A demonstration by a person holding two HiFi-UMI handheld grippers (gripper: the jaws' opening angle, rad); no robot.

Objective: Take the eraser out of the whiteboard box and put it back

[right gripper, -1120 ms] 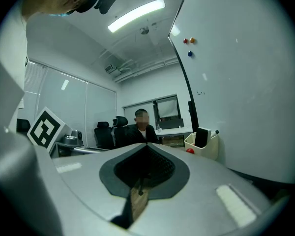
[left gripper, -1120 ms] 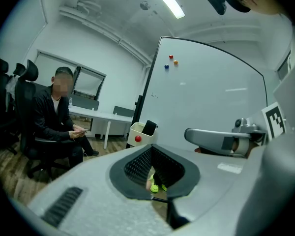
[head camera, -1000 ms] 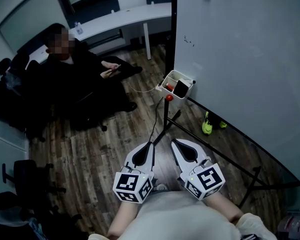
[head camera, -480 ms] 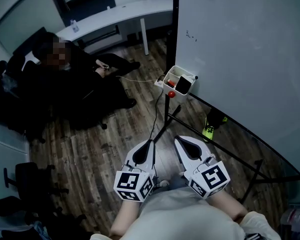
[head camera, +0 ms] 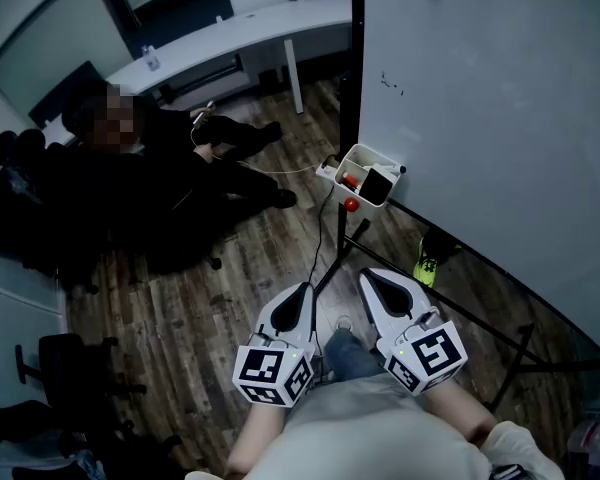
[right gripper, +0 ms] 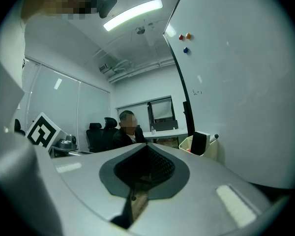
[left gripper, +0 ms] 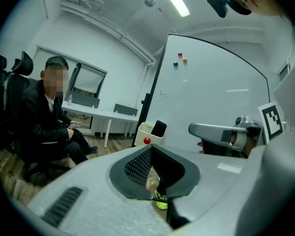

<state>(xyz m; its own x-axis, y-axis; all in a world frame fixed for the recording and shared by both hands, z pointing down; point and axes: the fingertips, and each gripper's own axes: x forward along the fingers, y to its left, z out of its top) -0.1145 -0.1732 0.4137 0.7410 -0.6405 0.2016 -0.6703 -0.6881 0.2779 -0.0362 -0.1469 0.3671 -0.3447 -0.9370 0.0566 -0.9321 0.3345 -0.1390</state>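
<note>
Guessing reach stage: left hand-held gripper (head camera: 302, 291) and right hand-held gripper (head camera: 369, 275) both pressed together, empty, eraser (head camera: 381, 184) well ahead in whiteboard box (head camera: 359, 152); spread next.

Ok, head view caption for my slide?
Left gripper and right gripper, both shut, point toward the whiteboard box holding the eraser.

The dark plank floor (head camera: 180, 308) bears a yellow-green shoe (head camera: 426, 270) at three o'clock and the whiteboard's black stand foot (head camera: 510, 369) at four o'clock.
</note>
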